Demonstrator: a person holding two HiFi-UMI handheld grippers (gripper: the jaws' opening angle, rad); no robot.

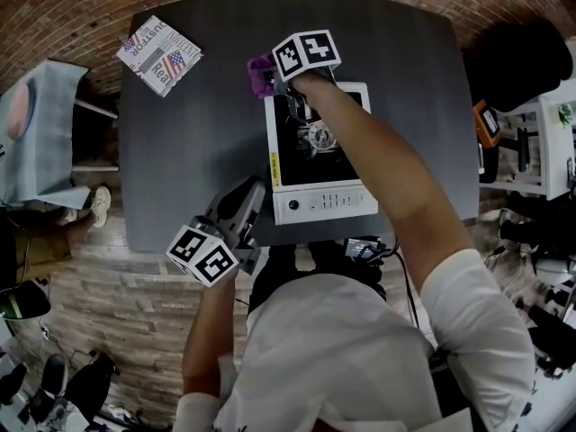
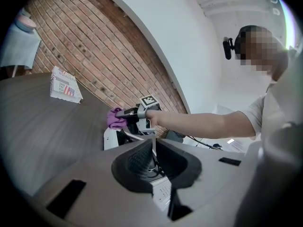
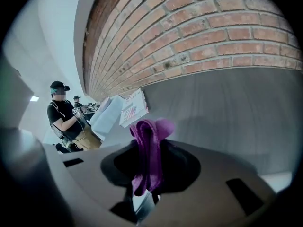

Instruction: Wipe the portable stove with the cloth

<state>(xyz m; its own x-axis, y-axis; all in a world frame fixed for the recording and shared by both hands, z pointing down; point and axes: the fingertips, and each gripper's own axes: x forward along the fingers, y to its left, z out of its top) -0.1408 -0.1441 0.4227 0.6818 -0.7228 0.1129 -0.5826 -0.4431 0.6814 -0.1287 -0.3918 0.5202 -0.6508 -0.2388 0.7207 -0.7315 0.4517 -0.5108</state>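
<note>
Cloth [image 3: 147, 141] clamped by right gripper [image 1: 277, 79] at portable stove's [image 1: 315, 201] far corner; wiping likely underway. Left gripper [image 2: 154, 148] closed, empty. Next: sweep across top.

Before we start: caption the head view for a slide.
Right hand-held gripper holds a purple cloth at the far corner of the portable stove; left hand-held gripper hovers nearby.

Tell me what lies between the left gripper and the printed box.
Nothing but bare dark table lies between the left gripper and the printed box; the head view shows that stretch plainly.
</note>
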